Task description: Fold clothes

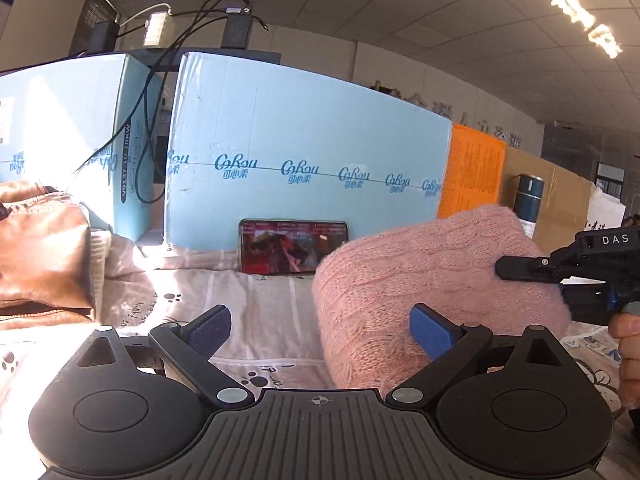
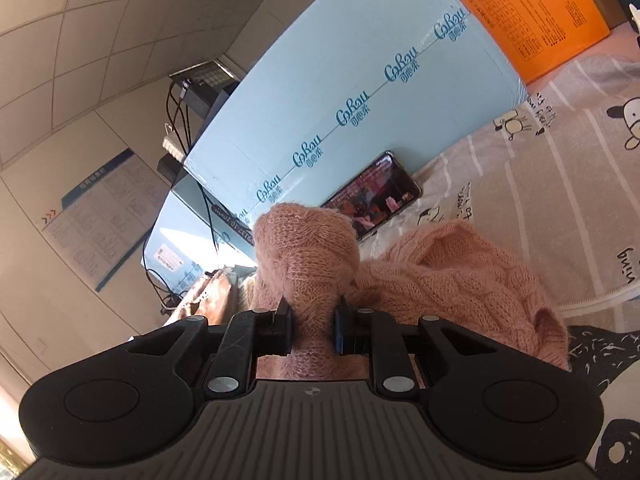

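One pink sweater [image 2: 308,256] (right-hand grip)

Right hand-held gripper [image 2: 312,330] clamped on bunched pink sweater [image 2: 440,268]; phone [image 2: 376,192] leaning against blue box [image 2: 340,80].

The left gripper [image 1: 320,330] is standing with its jaws spread wide, blue pads [image 1: 432,334] pressing on nothing; the right gripper [image 2: 313,322] is clamping a bunch of pink sweater [image 2: 460,268], rolled sideways; a hand [image 1: 630,354] is gripping its handle.
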The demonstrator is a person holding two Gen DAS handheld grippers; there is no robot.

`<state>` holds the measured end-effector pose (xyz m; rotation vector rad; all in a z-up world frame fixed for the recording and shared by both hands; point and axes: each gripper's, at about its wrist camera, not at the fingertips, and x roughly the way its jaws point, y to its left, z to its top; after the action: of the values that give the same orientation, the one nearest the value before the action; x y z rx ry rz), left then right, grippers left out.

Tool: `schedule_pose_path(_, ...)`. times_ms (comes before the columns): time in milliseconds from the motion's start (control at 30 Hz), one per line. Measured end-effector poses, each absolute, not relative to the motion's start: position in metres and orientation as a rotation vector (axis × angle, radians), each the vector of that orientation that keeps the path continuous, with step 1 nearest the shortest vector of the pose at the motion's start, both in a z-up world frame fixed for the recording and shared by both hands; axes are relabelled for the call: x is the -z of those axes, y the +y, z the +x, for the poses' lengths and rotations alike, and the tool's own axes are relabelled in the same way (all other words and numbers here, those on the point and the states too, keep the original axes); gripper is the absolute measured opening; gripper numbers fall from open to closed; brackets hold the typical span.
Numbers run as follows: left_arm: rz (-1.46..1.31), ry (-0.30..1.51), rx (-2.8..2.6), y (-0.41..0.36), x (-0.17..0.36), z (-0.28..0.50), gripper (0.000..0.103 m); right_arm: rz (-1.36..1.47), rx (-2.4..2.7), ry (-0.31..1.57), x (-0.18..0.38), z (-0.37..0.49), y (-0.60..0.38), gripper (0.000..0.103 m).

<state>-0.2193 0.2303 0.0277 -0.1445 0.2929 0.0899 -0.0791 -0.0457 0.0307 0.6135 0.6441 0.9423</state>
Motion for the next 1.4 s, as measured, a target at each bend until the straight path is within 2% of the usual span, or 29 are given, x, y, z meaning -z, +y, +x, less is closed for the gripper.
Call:
schedule_pose_path(367, -0.106, 0.316, -0.086, 0.210, -0.032, -0.163, 0.098, 0.567, -0.693, 0.697, -0.024, -0.053, -0.066, 0.019)
schedule_pose_path(433, -0.125, 0.324, -0.093, 0.210, -0.031, -0.157, 0.098, 0.549, -0.674, 0.706, -0.023, -0.052, -0.064, 0.022)
schedule_pose_path(500, -0.125, 0.363, -0.108, 0.210, -0.025, -0.149, 0.098, 0.521, -0.637, 0.710, -0.021, -0.053, -0.062, 0.030)
schedule_pose_path(700, -0.160, 0.476, -0.126, 0.213, -0.007, -0.129, 0.100, 0.467, -0.576, 0.750, -0.013, -0.048, -0.055, 0.033)
schedule_pose_path(833, -0.222, 0.484, -0.120, 0.220, -0.004, -0.129, 0.102, 0.400, -0.545, 0.745, -0.008, -0.049, -0.047, 0.036)
schedule_pose_path(933, -0.293, 0.442, -0.099, 0.224, -0.005, -0.139, 0.102, 0.391, -0.537, 0.735, -0.006, -0.049, -0.046, 0.041)
schedule_pose_path(1033, -0.483, 0.421, -0.046, 0.238, -0.004, -0.151, 0.101, 0.395, -0.529, 0.719, -0.006, -0.050, -0.047, 0.050)
schedule_pose_path(1100, -0.577, 0.414, -0.061, 0.243, -0.003, -0.157, 0.101, 0.391, -0.515, 0.702, -0.007, -0.051, -0.048, 0.062)
schedule_pose_path(1300, -0.650, 0.414, -0.029, 0.238, 0.002, -0.174, 0.101, 0.456, -0.548, 0.692, -0.007, -0.052, -0.056, 0.079)
schedule_pose_path(1400, -0.639, 0.433, -0.021, 0.234, 0.006, -0.175, 0.101, 0.455, -0.545, 0.699, -0.007, -0.055, -0.056, 0.083)
